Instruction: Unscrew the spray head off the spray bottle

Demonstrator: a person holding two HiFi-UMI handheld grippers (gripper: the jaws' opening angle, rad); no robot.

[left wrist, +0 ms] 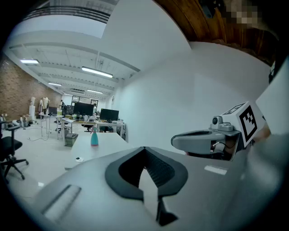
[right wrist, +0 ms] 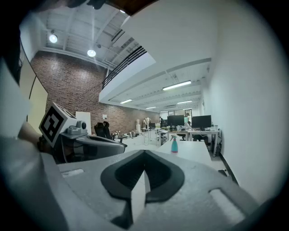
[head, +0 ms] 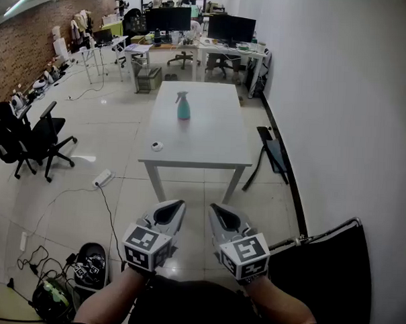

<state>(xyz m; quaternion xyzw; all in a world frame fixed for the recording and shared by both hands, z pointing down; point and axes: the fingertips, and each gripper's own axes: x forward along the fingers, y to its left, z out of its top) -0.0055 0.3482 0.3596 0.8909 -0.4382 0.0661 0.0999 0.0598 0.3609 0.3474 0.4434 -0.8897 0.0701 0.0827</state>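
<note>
Left gripper [head: 174, 208] and right gripper [head: 216, 211] side by side, jaws closed, empty

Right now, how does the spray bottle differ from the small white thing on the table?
The spray bottle is teal and stands upright; the small white thing is low and flat. The spray bottle stands mid-table; the small white thing lies near the left edge. Both rest on the table.
</note>
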